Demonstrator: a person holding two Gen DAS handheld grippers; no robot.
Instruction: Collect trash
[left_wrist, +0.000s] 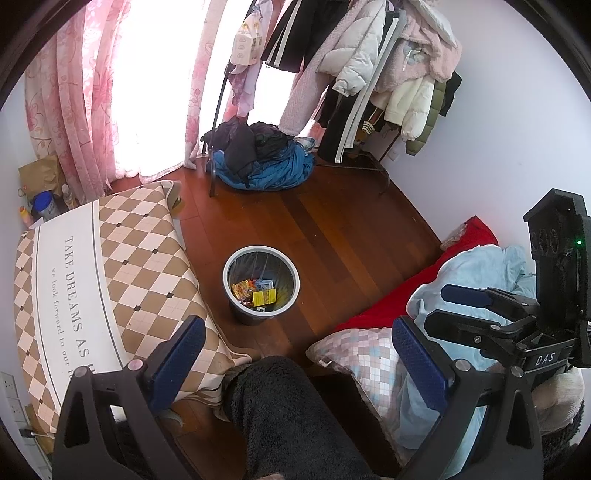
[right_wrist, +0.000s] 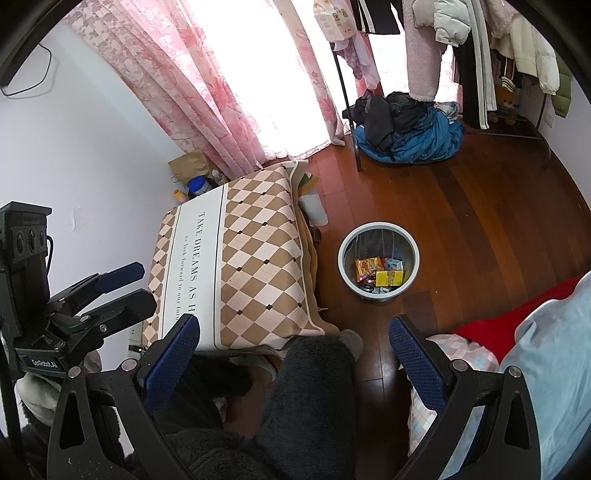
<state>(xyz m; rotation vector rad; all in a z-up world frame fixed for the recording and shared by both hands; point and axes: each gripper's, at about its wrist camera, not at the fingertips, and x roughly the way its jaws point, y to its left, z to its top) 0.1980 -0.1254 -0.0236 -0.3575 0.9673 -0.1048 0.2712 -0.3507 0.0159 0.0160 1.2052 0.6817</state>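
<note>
A grey trash bin (left_wrist: 255, 316) (right_wrist: 378, 225) stands on the wooden floor, straight ahead of both grippers and well beyond their reach. Inside lie an orange snack wrapper (left_wrist: 242, 290) (right_wrist: 368, 268), a yellow packet (left_wrist: 265, 296) (right_wrist: 388, 277) and a small blue box (left_wrist: 265, 283) (right_wrist: 394, 264). My left gripper (left_wrist: 297, 325) (right_wrist: 146, 284) is open with nothing between its blue pads. My right gripper (right_wrist: 293, 322) (left_wrist: 439, 304) is also open and holds nothing. Both hover above a person's leg in dark fleece (left_wrist: 288, 417) (right_wrist: 310, 398).
A diamond-patterned cover with printed text (left_wrist: 110, 266) (right_wrist: 251, 251) lies left of the bin. Light blue bedding (left_wrist: 476, 273), a red sheet and a checked pillow (left_wrist: 365, 354) are on the right. A pile of dark and blue clothes (left_wrist: 262, 158) sits under a loaded clothes rack by pink curtains.
</note>
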